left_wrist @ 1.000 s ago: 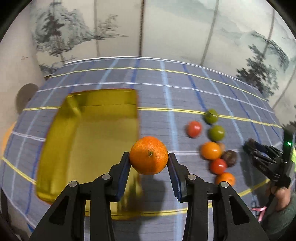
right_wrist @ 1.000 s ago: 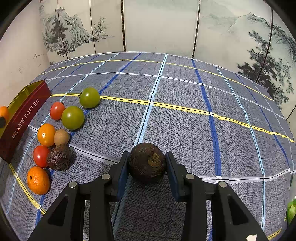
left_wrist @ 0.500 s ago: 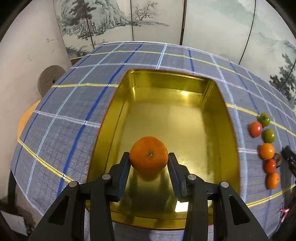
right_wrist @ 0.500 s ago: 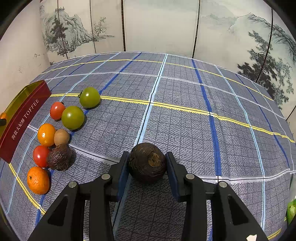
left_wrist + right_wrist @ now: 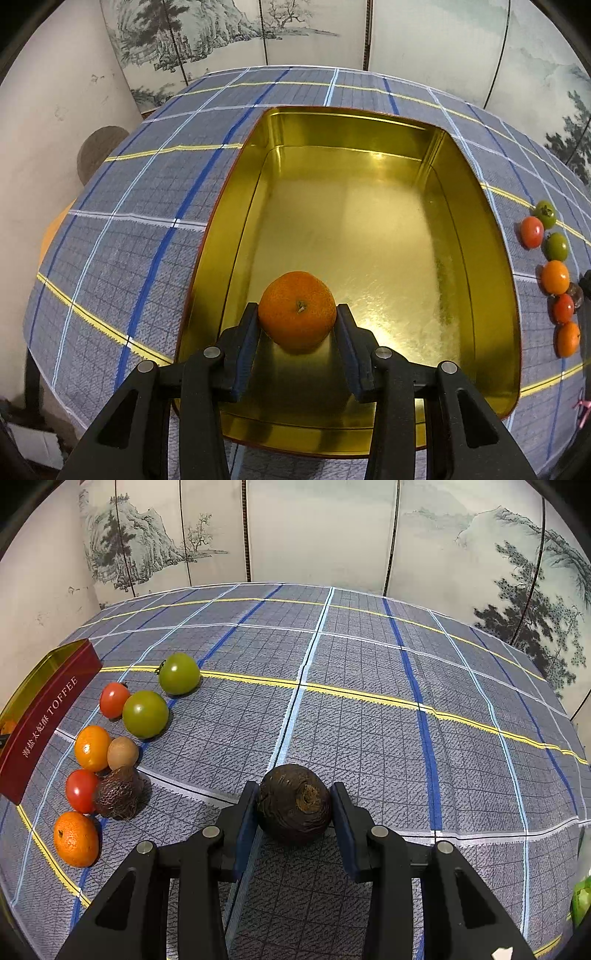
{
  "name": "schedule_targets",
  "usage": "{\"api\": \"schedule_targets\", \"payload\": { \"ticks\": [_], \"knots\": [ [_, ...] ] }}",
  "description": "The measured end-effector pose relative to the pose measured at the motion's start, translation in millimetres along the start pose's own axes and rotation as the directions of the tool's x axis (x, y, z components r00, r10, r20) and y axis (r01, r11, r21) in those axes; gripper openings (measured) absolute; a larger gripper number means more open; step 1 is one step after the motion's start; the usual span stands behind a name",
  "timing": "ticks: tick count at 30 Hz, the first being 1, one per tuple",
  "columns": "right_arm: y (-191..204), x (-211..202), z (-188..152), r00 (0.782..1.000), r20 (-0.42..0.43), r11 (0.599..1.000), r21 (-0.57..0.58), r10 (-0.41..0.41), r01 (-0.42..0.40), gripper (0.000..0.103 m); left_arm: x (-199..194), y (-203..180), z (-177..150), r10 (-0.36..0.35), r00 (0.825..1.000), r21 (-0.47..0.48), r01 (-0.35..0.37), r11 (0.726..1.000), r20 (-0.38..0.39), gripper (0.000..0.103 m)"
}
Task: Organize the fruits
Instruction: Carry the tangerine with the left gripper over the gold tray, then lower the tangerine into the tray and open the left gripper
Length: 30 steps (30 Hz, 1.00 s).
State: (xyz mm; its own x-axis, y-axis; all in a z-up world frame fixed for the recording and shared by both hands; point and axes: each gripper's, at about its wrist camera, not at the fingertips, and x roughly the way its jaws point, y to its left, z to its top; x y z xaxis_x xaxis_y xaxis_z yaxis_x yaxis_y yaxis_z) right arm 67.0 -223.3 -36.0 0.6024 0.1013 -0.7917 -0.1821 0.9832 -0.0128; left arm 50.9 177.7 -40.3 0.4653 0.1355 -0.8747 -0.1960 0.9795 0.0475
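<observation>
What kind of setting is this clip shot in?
Probably a staged home-style room: a table under a plaid cloth, a painted folding screen behind it, and a gold tin beside loose fruit.

1. A table (image 5: 369, 716) with a grey checked cloth, lined in blue, white and yellow, fills most of both views.
2. An open gold tin (image 5: 480, 236) sits on it, centre of the left wrist view; its red side reads "TOFFEE" at the left edge of the right wrist view.
3. Left in the right wrist view, a cluster lies just beside the tin: two green tomatoes (image 5: 179, 674), two red tomatoes (image 5: 113, 700), an orange tomato (image 5: 91, 748), a tan fruit (image 5: 123, 752), a wrinkled dark fruit (image 5: 119, 793) and a tangerine (image 5: 75, 839).
</observation>
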Motion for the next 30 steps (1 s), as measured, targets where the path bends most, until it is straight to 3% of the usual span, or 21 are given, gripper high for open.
{"api": "schedule_targets", "payload": {
  "ticks": [20, 24, 30],
  "knots": [
    [0.2, -0.2, 0.1, 1.0, 0.0, 1.0, 0.0, -0.001, 0.001, 0.036, 3.3, -4.7, -0.7, 0.036, 0.999, 0.035, -0.036, 0.999, -0.006, 0.044],
    [0.4, -0.3, 0.1, 1.0, 0.0, 1.0, 0.0, -0.001, 0.001, 0.036, 1.4, -3.3, -0.9, 0.041, 0.999, 0.036, -0.041, 0.999, 0.004, 0.055],
    [0.6, -0.2, 0.0, 1.0, 0.0, 1.0, 0.0, -0.002, 0.002, 0.035, -4.7, -1.4, 0.1, 0.039, 0.999, 0.034, -0.039, 0.999, 0.024, 0.058]
  ]
}}
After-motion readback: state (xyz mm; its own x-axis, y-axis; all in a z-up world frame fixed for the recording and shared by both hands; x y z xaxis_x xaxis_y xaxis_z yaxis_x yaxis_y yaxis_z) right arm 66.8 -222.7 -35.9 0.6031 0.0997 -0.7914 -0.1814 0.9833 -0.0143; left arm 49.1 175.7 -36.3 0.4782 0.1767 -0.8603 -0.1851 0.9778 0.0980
